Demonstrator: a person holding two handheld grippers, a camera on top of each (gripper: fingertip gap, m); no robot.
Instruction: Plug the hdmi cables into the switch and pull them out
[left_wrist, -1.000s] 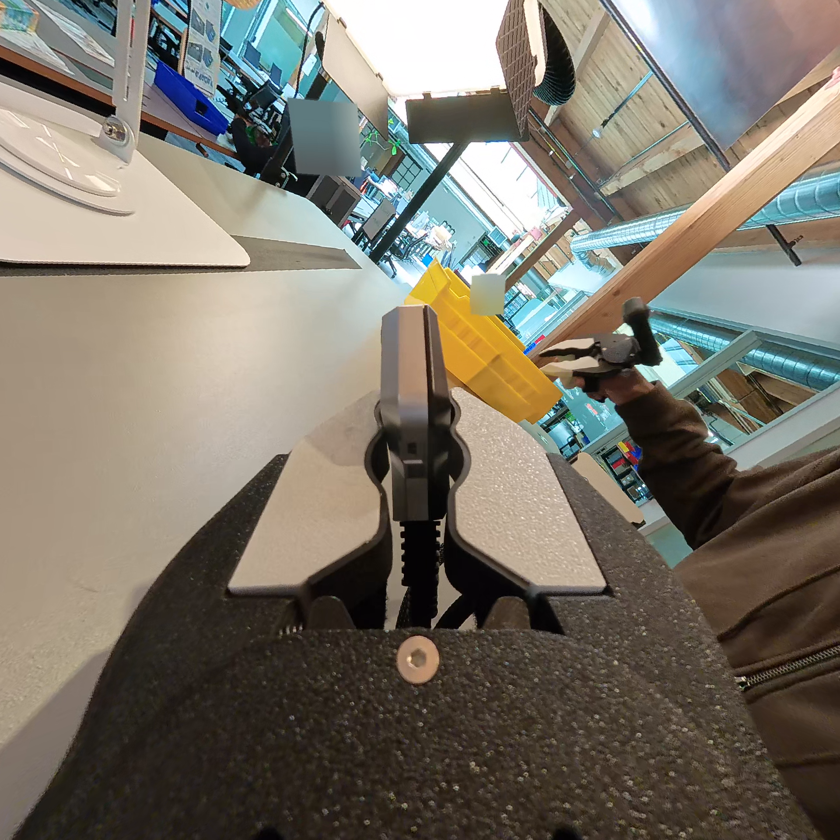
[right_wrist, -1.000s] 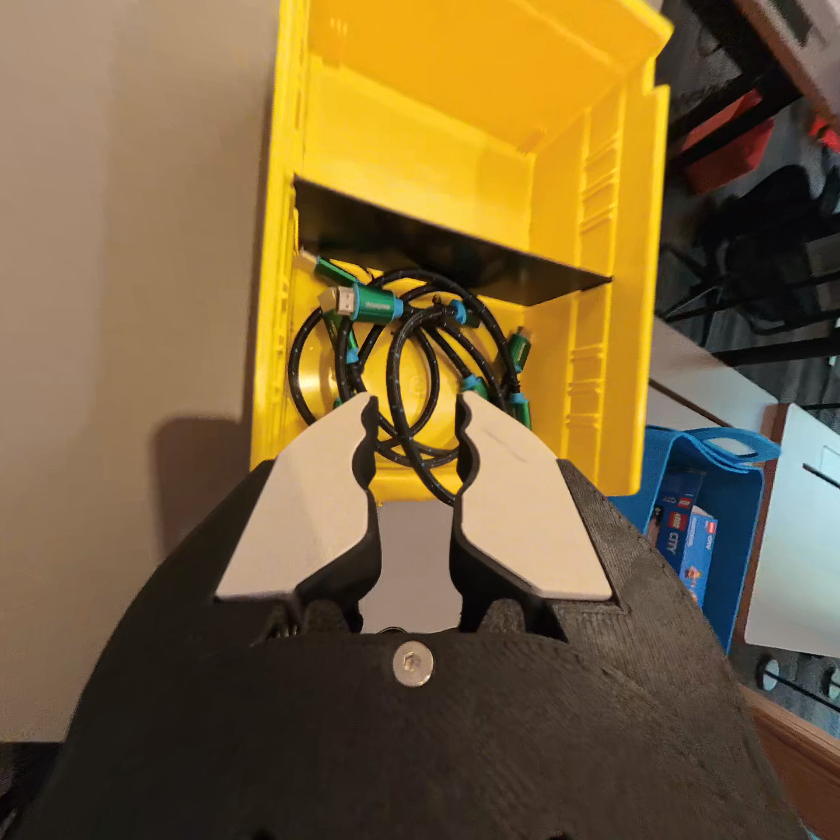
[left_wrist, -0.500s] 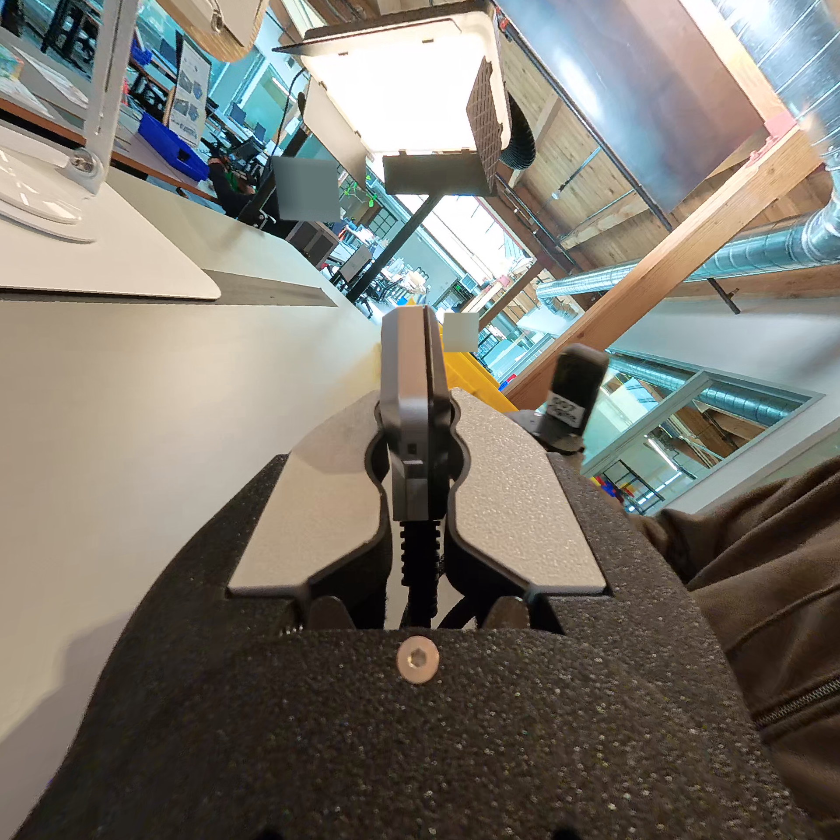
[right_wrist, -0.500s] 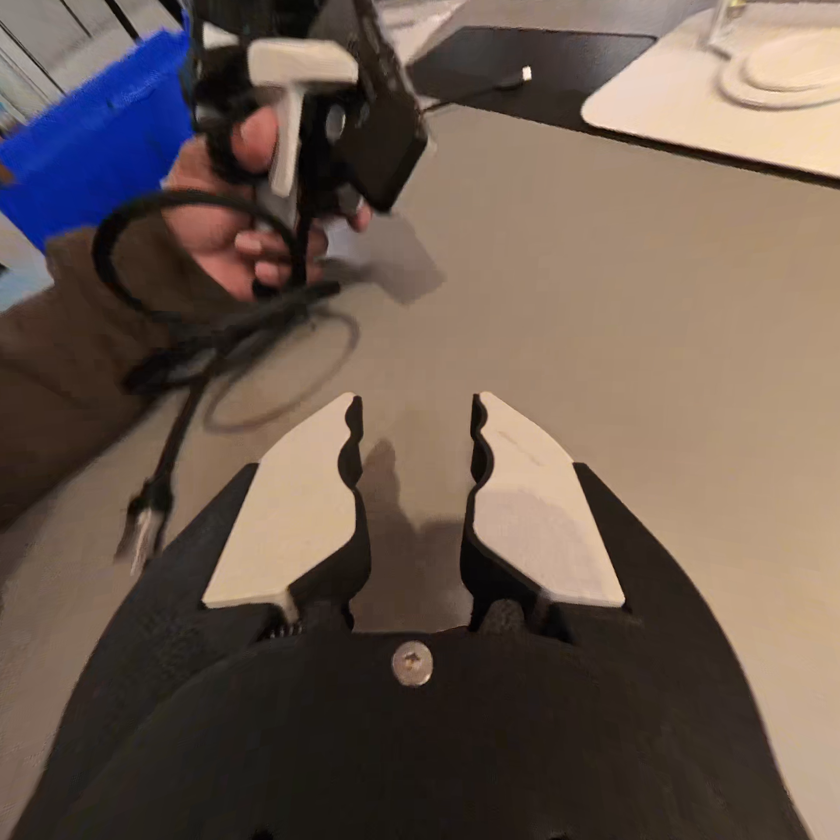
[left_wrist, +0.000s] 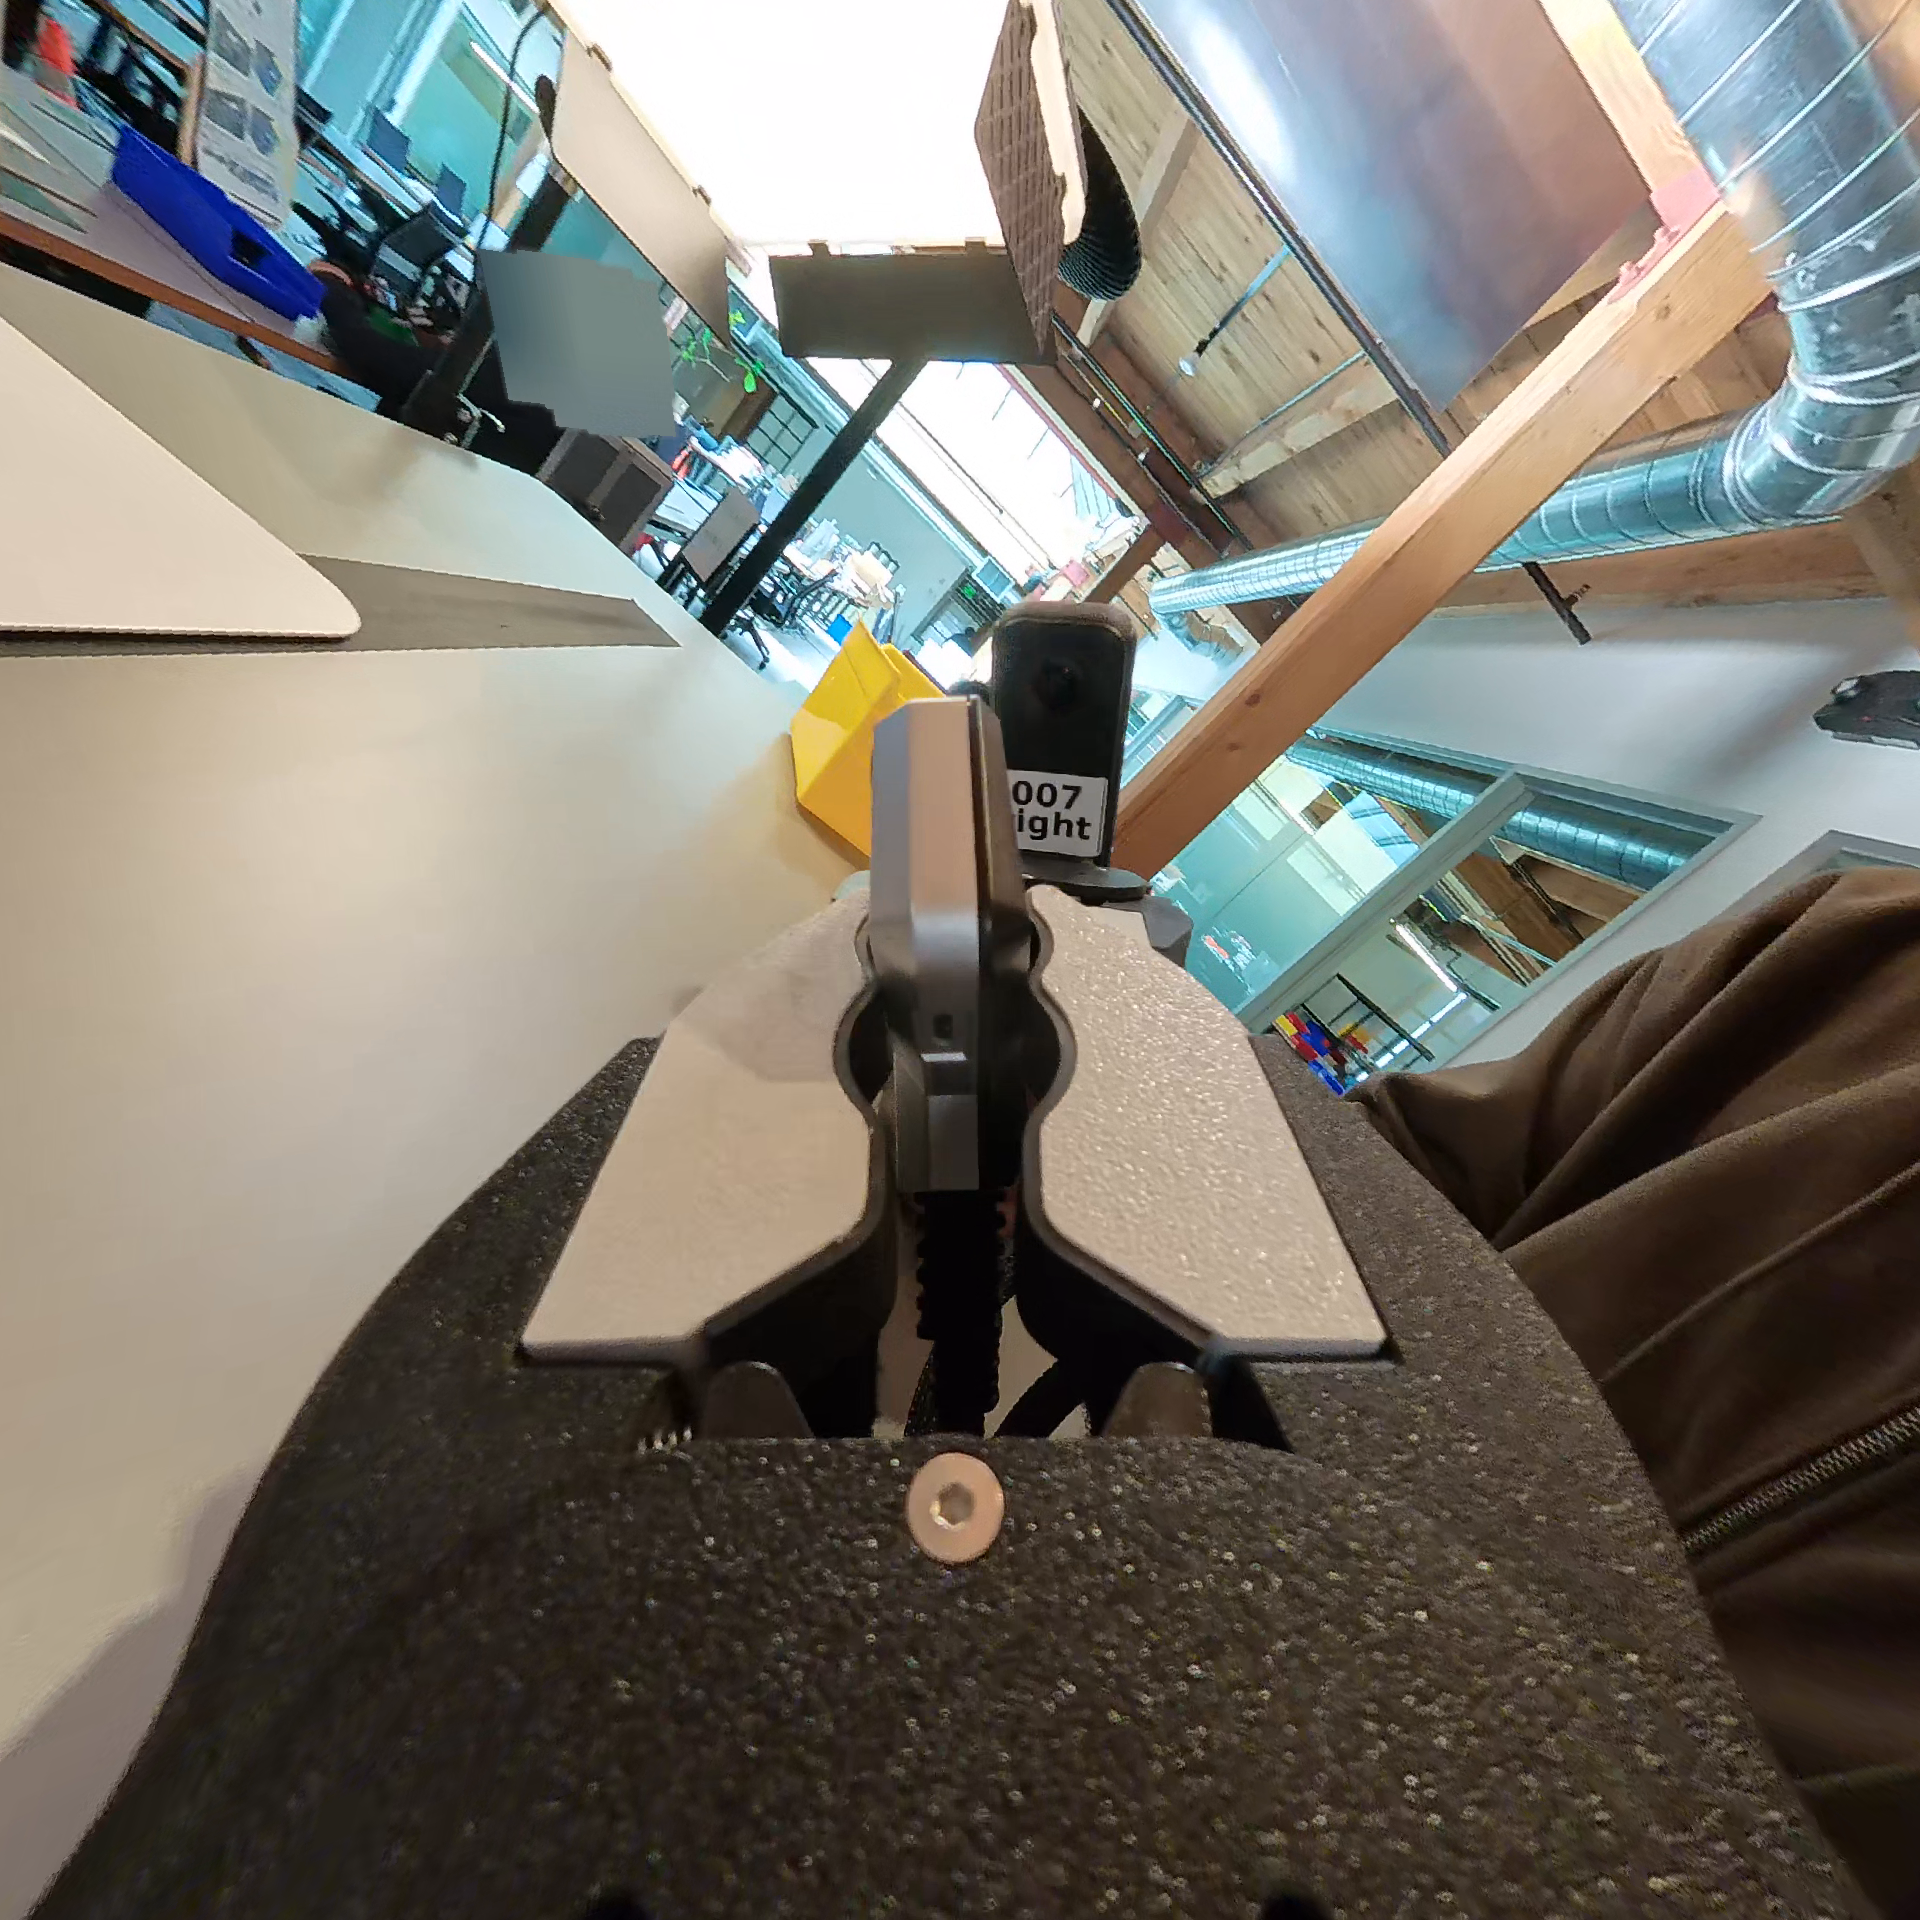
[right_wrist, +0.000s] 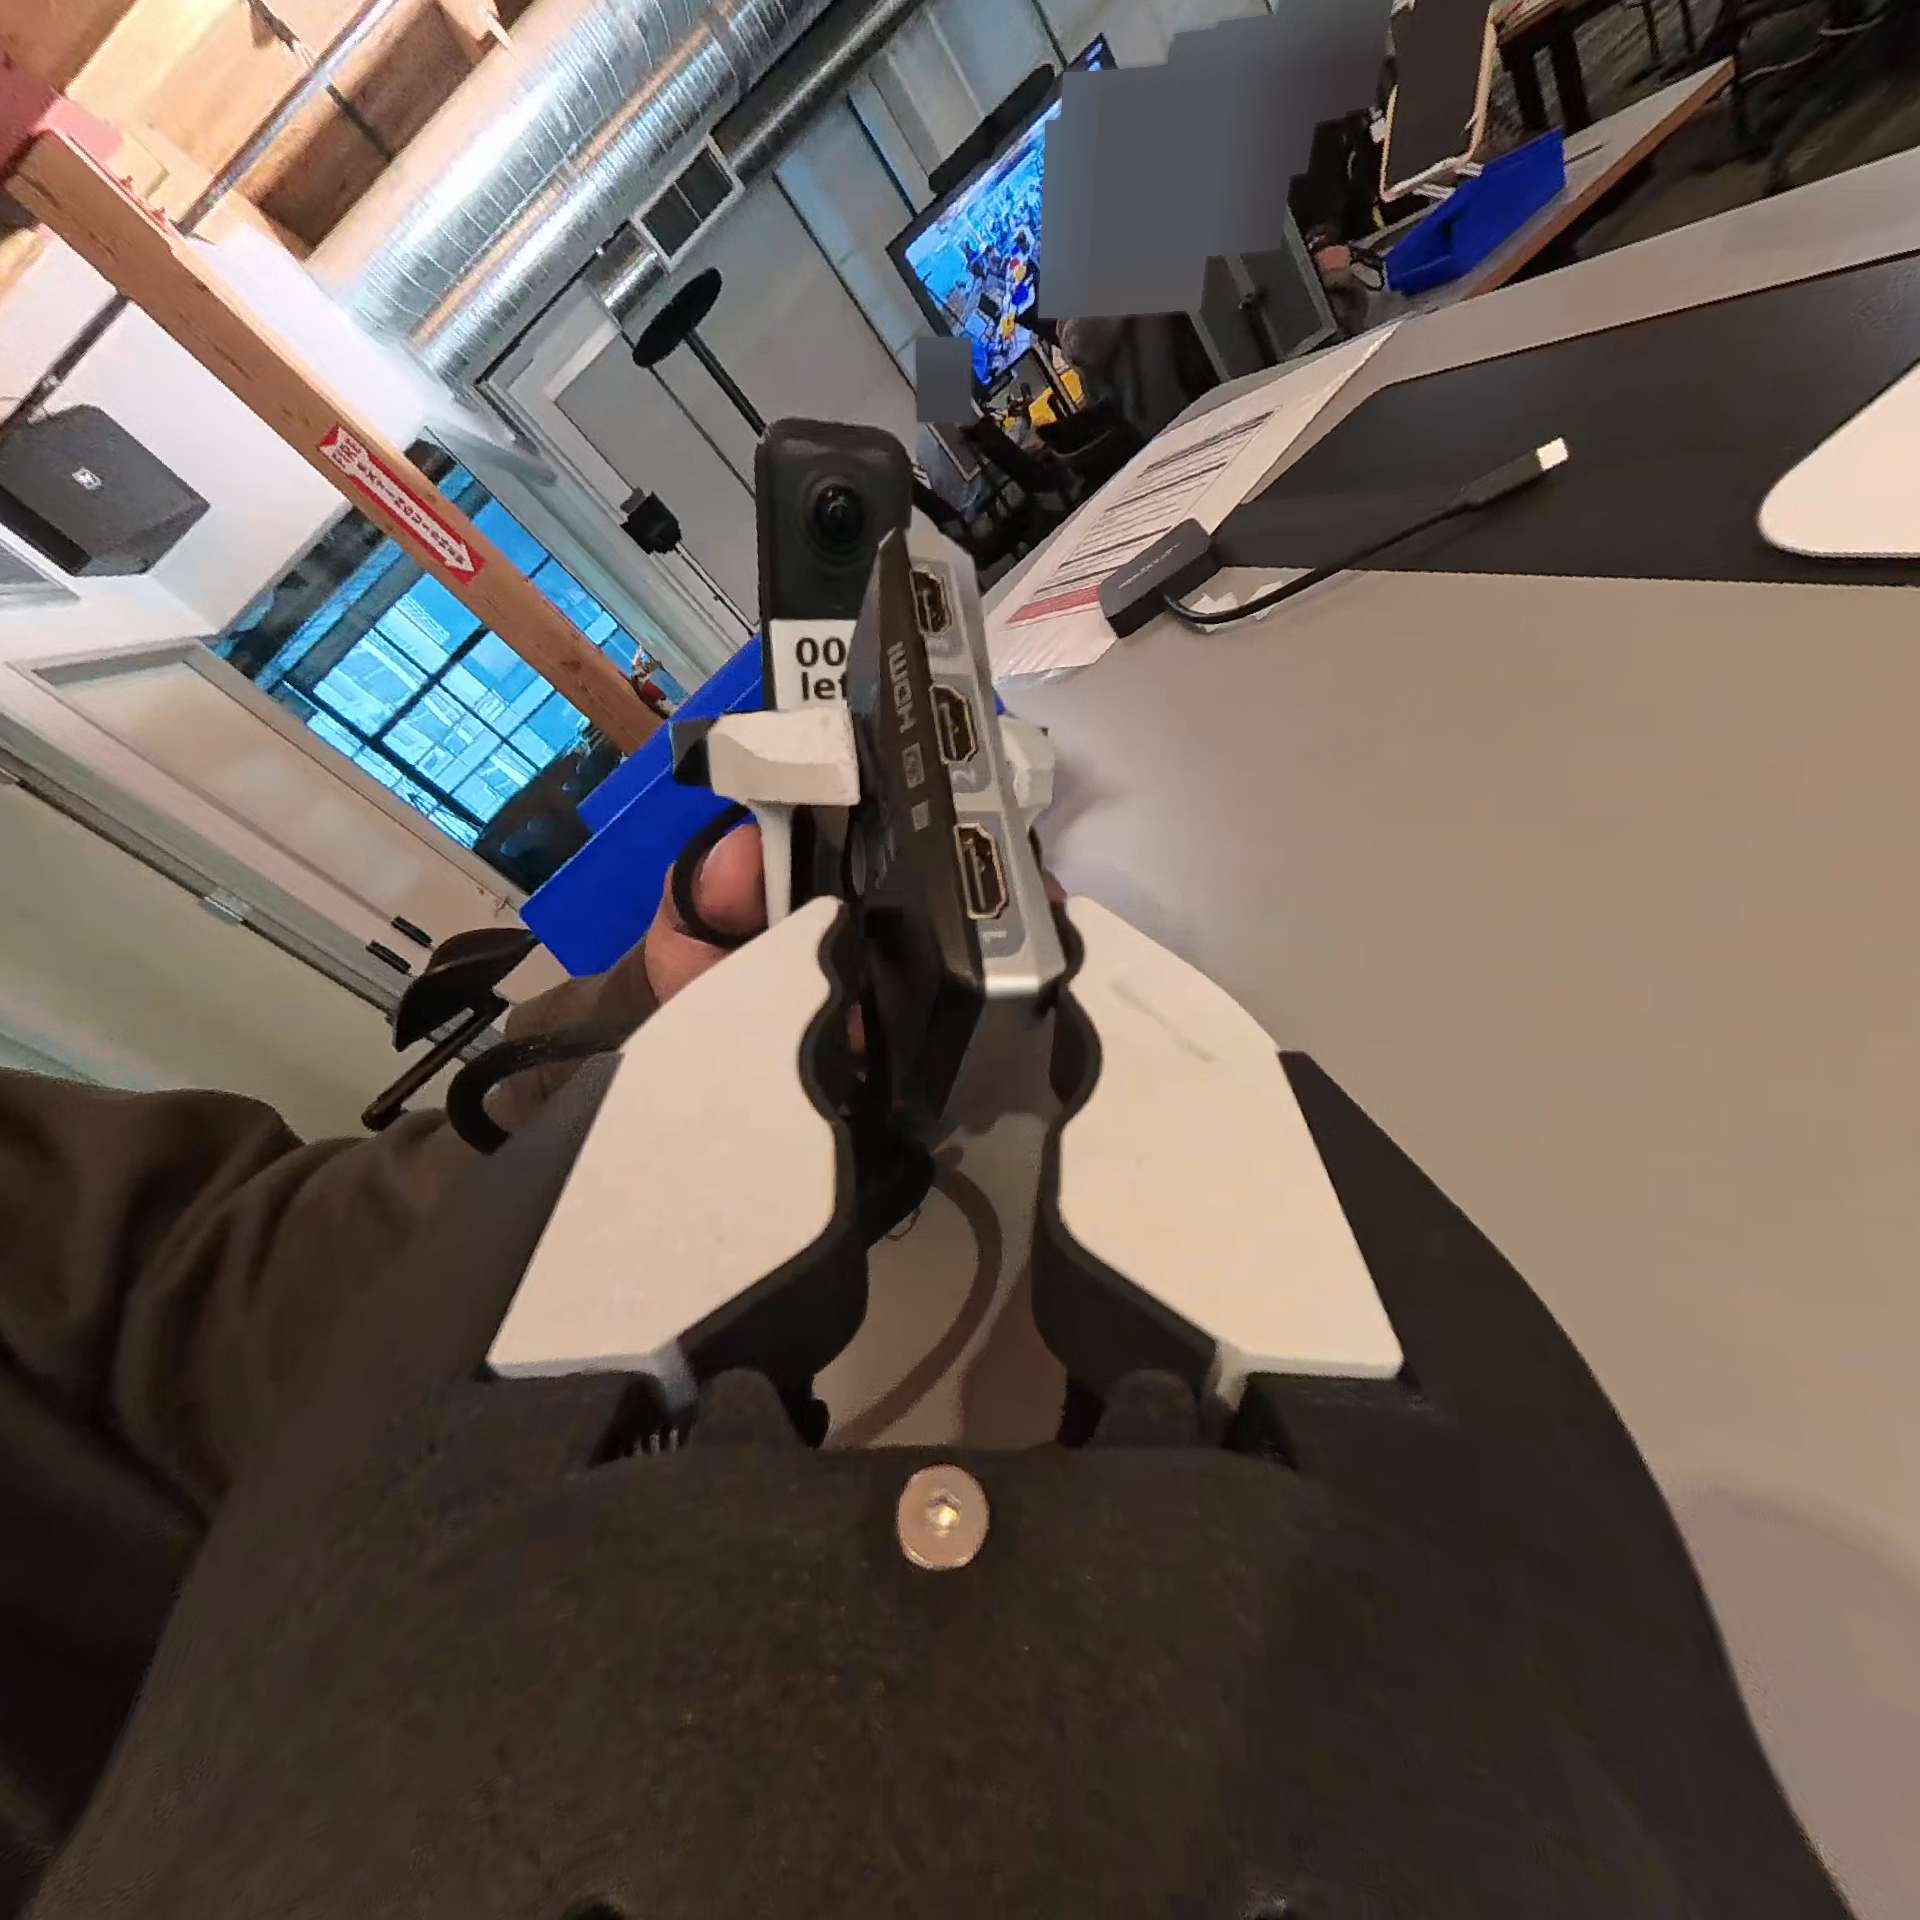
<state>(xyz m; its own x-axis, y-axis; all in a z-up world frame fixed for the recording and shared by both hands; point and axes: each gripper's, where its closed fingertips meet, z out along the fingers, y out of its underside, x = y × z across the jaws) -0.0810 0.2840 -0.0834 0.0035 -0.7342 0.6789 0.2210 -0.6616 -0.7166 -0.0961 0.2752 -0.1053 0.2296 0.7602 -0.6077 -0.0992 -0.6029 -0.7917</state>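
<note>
Contact between the two grippers is what has changed. A second ago the right gripper (right_wrist: 951, 935) was pointed down into the yellow bin (left_wrist: 842, 727), over a coil of cables. It has since been swung round to face the left gripper (left_wrist: 951, 925), and its fingers have been brought in from a wider spread half a second ago. They now stand at either side of the lower end of the switch box (right_wrist: 935, 748). Both fingertips appear to lie against the box, one on its dark face and one on its silver edge.

The switch box is held off the table (left_wrist: 312, 935), upright and edge-on, and has been kept clamped between the left gripper's pads. These are seen pressed on its two flat sides, above where a black braided cable (left_wrist: 956, 1320) leaves it and runs back between the fingers. Three ports in a row on the box's narrow side are turned toward the right wrist camera.

So the box is now gripped from one side and, as far as can be judged, from the other too.

Behind the box, a hand (right_wrist: 696, 904) is seen on the left gripper's handle. A blue bin (right_wrist: 623, 831) lies further off, and a small dark adapter (right_wrist: 1153, 571) rests on the table, well apart.
</note>
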